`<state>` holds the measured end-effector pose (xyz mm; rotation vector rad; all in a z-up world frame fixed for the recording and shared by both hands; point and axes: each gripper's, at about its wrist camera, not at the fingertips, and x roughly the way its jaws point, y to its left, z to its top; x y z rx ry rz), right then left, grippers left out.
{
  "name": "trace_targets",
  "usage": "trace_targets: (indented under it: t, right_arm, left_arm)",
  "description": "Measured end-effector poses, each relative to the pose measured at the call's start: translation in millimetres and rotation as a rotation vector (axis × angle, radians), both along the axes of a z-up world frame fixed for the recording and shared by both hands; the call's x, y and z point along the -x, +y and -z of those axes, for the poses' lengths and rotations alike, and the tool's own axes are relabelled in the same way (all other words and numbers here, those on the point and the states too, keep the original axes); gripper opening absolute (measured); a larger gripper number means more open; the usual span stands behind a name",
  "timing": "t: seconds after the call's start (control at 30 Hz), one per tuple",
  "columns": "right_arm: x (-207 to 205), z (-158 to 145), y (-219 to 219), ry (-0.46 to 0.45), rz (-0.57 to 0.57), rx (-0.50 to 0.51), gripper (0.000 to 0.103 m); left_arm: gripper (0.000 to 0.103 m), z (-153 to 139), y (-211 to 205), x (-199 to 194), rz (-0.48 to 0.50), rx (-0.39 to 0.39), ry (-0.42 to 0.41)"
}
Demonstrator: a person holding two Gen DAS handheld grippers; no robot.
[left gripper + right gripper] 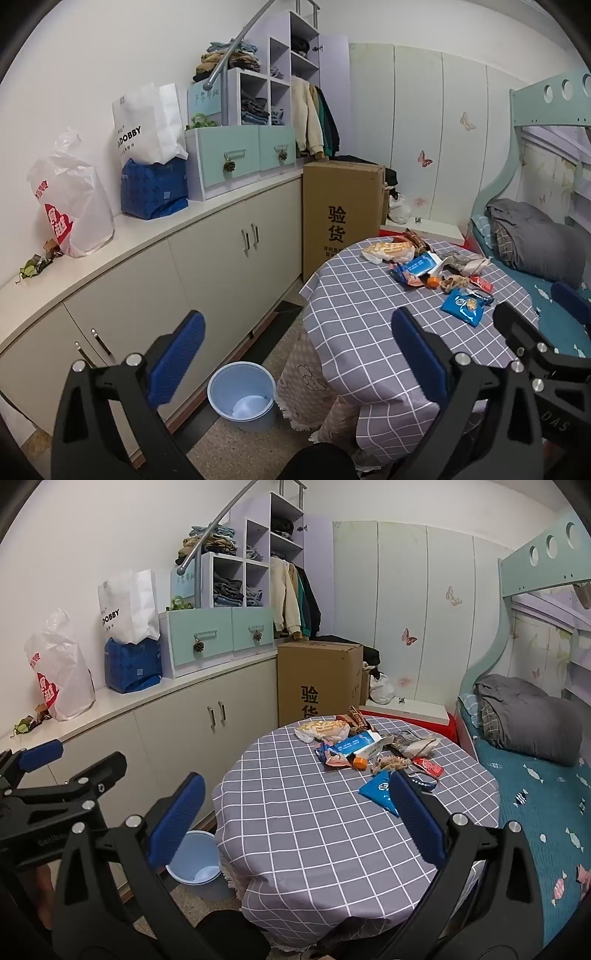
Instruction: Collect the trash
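- The trash (373, 749) lies in a loose heap on the far half of the round table (314, 819), beyond both grippers; none of it is in the bin yet, we judge.
- Nearest to us in that heap is the blue packet (380, 790), flat on the checked cloth. In the right wrist view it sits just ahead of the right-hand finger of the right gripper (295, 812), partly hidden by it.
- Its long axis runs slantwise across that view, from upper left to lower right, so we judge a slight wrist turn would be needed to pinch it across the narrow side.
- In the left wrist view the same blue packet (463, 306) lies ahead and to the right of the left gripper (297, 354), with bare cloth between them.
- So we judge the right hand is the nearer one for the first pick.
- Both grippers stand spread wide, pointing somewhat downward, with nothing between their fingers.
- The bin (242, 397) stands on the floor left of the table, beside the cabinet (221, 258); it is nearer the left gripper, so carrying from the right hand means crossing over the table edge.
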<state>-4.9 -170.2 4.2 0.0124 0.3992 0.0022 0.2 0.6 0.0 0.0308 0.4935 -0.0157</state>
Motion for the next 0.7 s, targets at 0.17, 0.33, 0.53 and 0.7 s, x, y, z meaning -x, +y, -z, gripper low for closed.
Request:
trace_targets:
  t: [0.17,0.33,0.53,0.7]
  right_arm:
    - [-0.8,0.7,0.1,0.002,-0.003,-0.001,0.097]
    - [-1.5,1.7,0.5,0.004,-0.002,-0.002,0.097]
    - [-2.9,3.4,1.3,0.006,0.000,0.000,0.097]
    - [-3.0,3.6,1.3,0.008,0.000,-0.001,0.097]
  left_arm:
    - [0.099,0.0,0.6,-0.2,0.000,0.002,0.000]
    - [0.099,-0.1,0.0,0.1,-0.001,-0.005,-0.002]
    - [0.099,0.1,-0.4,0.0,0.000,-0.006,-0.001]
    - [0.099,0.0,-0.1,0.0,-0.001,-0.005,-0.001]
